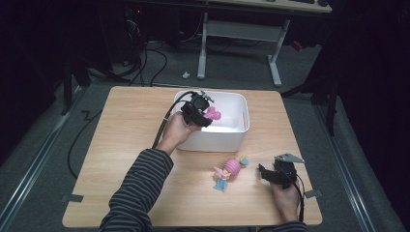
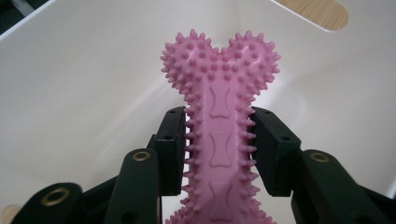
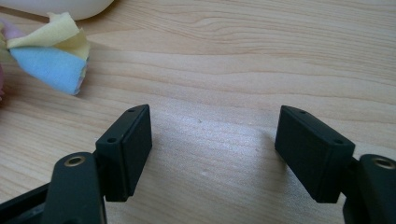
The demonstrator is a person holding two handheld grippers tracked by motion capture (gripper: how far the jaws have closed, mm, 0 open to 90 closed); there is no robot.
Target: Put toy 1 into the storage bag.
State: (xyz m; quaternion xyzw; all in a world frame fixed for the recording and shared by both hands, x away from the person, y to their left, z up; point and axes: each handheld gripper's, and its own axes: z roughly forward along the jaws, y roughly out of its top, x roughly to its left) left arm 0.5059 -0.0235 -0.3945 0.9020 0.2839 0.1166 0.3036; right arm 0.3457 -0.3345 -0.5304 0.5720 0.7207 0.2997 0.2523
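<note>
Left gripper point(image 1: 202, 112) over white bin point(image 1: 241, 126), jaws clamped on shaft of pink spiky bone toy point(image 2: 219, 116), pads pressing both flanks. Toy's knobbed head poking forward past fingertips, hanging above bin's pale interior, clear of walls as seen in left gripper view. From above: toy point(image 1: 213, 114) held inside bin's rim, near left wall, off the floor of the bin as far as can be told. Striped sleeve point(image 1: 138, 188) and left hand point(image 1: 176, 129) reaching in from lower edge across wooden table point(image 1: 125, 121).

Right gripper point(image 1: 267, 173) low over table near right front corner, jaws spread wide with bare wood between them, nothing gripped. Soft candy-shaped plush toy point(image 1: 229, 170) lying flat on table just in front of bin, between both arms, near right gripper's tips but apart from them. Frilly yellow-and-blue end of plush toy point(image 3: 53, 53) visible at upper left in right gripper view, well off to the side of the gap.
</note>
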